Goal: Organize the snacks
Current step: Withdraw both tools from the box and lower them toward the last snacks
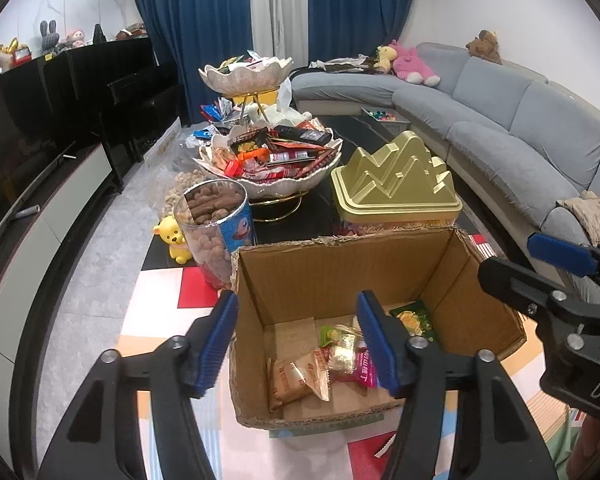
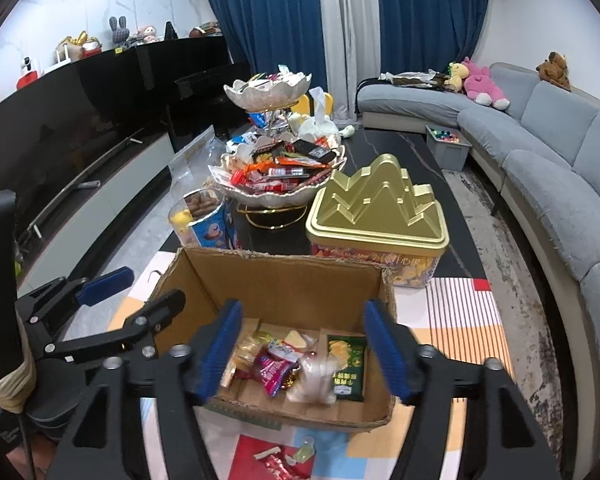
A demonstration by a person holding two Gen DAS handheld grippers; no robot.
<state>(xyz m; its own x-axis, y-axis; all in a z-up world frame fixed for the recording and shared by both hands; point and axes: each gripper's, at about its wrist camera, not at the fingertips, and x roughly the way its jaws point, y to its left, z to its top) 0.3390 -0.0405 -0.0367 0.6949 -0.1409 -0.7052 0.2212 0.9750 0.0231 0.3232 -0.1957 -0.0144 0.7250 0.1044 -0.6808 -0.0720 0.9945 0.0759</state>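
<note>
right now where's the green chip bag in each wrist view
Left wrist: green chip bag lies in the cardboard box's far right corner, right of the near blue finger.
Right wrist: green chip bag lies at the box's right side.
Shared landmark: gold mountain-shaped lid behind the box.

Even, fairly bright indoor light fills both fisheye views, with soft shadows and no harsh glare. Straight lines bow toward a dark circular rim. The glossy black cabinet shows faint reflections. In the right wrist view a pale snack packet in the cardboard box is motion-blurred
</note>
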